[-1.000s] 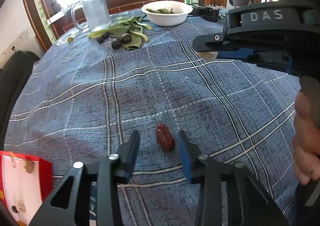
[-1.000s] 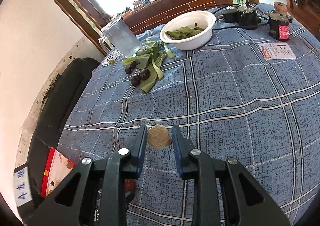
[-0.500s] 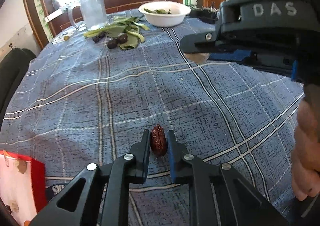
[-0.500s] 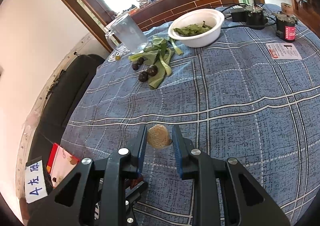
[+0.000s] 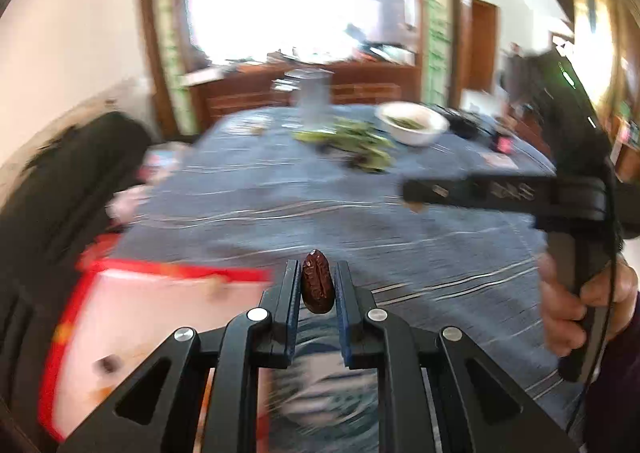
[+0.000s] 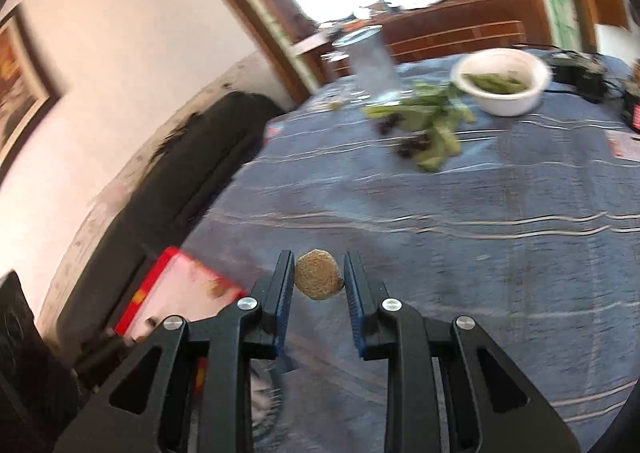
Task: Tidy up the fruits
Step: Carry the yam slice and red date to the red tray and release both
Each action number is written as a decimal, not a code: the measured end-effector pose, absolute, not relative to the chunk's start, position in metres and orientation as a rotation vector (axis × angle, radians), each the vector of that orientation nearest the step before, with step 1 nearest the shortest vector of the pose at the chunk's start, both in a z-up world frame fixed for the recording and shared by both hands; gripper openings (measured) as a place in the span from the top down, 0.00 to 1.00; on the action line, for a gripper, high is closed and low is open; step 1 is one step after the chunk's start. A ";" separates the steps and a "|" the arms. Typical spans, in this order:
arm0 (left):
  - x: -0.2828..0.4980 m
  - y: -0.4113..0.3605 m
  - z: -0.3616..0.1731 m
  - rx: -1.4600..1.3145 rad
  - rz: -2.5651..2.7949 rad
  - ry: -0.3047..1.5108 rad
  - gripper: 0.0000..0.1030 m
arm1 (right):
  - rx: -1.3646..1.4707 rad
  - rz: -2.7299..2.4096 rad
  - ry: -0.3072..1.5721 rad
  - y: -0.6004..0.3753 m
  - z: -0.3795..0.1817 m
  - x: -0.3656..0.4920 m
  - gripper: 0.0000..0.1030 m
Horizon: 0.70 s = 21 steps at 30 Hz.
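My left gripper (image 5: 318,281) is shut on a wrinkled dark-red date (image 5: 317,281) and holds it in the air over the near edge of the blue checked tablecloth (image 5: 320,205). My right gripper (image 6: 319,280) is shut on a round tan fruit (image 6: 319,280), also lifted off the cloth. In the left wrist view the right gripper's black body (image 5: 500,193) shows at the right, with a hand (image 5: 572,305) on its grip. A red-rimmed box (image 5: 132,317) lies below and left of the left gripper. The same red-rimmed box (image 6: 180,293) sits left of the right gripper.
At the table's far side stand a white bowl of greens (image 6: 504,81), a clear jug (image 6: 370,61) and loose green leaves with several dark plums (image 6: 416,133). A black sofa (image 6: 180,173) runs along the left edge. A small dark device (image 6: 580,77) sits far right.
The left gripper closed on the date on the cloth, then lifted it and swung left toward the red box. The right gripper, still holding the tan fruit, also swung left.
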<state>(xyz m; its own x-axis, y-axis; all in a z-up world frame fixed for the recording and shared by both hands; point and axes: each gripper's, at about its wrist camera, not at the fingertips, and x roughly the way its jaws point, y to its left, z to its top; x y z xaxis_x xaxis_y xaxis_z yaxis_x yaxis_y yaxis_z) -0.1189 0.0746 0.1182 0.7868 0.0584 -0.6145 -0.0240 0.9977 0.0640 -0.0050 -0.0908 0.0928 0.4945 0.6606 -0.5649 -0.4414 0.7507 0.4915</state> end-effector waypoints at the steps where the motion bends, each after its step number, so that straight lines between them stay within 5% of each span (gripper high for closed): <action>1: -0.128 0.088 0.120 0.047 0.076 0.654 0.85 | 0.291 0.728 0.816 -0.078 0.094 -0.014 0.73; 21: -0.200 0.203 0.076 -0.026 0.341 0.656 0.85 | -0.075 0.963 0.817 0.105 0.065 -0.164 0.73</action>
